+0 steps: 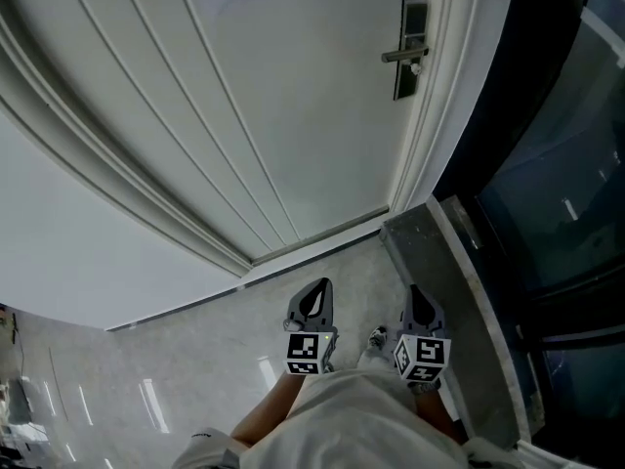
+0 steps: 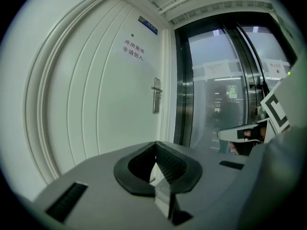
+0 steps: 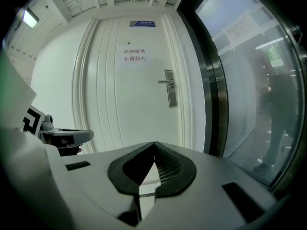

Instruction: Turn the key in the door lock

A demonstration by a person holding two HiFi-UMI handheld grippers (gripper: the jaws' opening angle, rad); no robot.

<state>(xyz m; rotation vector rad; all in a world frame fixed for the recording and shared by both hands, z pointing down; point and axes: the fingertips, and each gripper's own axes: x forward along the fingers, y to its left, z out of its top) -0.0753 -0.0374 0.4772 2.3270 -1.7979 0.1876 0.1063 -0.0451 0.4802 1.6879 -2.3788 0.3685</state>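
Observation:
A white panelled door (image 1: 293, 96) stands ahead, with a dark lock plate (image 1: 411, 47) and a silver lever handle (image 1: 402, 55) near its right edge. A small pale thing (image 1: 416, 68) sits just under the handle; it is too small to tell whether it is a key. The lock plate (image 2: 156, 96) shows far off in the left gripper view, and the lock plate (image 3: 169, 94) likewise in the right gripper view. My left gripper (image 1: 317, 287) and right gripper (image 1: 418, 295) are held low by the person's body, well short of the door. Both are shut with nothing between their jaws.
A dark-framed glass wall (image 1: 547, 164) runs along the right of the door. A grey stone sill (image 1: 459, 291) lies at its foot, close beside my right gripper. Pale glossy floor (image 1: 195, 369) spreads to the left. The door bears a sign (image 3: 134, 55).

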